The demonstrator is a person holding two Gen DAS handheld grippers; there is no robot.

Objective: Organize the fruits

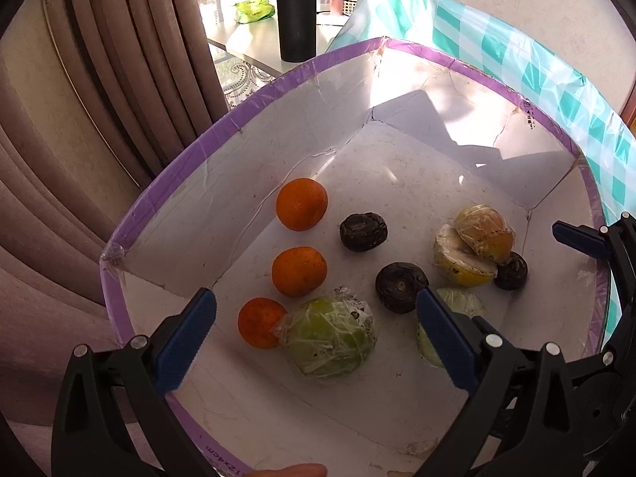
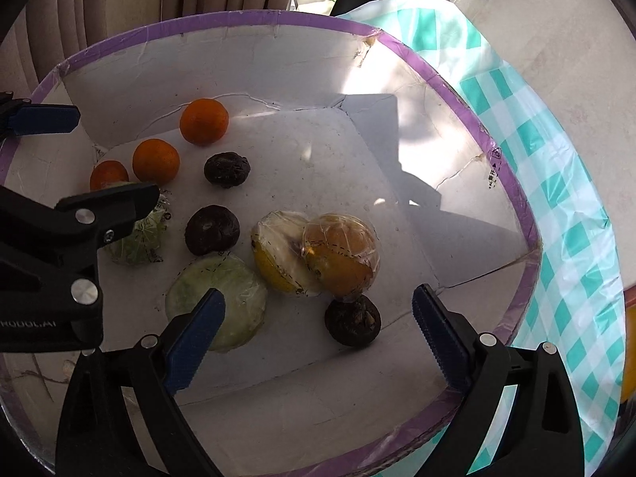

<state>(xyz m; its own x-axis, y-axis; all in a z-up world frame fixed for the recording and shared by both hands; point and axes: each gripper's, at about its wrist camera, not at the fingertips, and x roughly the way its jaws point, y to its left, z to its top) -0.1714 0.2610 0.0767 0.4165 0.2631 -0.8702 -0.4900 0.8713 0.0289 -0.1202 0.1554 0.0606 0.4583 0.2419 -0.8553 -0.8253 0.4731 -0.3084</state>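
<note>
Fruits lie sorted inside the white box [image 1: 254, 95]: oranges [image 1: 299, 272] lined along its left wall, probably grouped by kind. Left tool [image 1: 314, 342] and right tool [image 2: 318, 338] hover above, jaws apart, empty.

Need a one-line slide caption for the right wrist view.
Open right gripper hovers over a purple-rimmed box holding three oranges, dark round fruits and plastic-wrapped halves.
</note>
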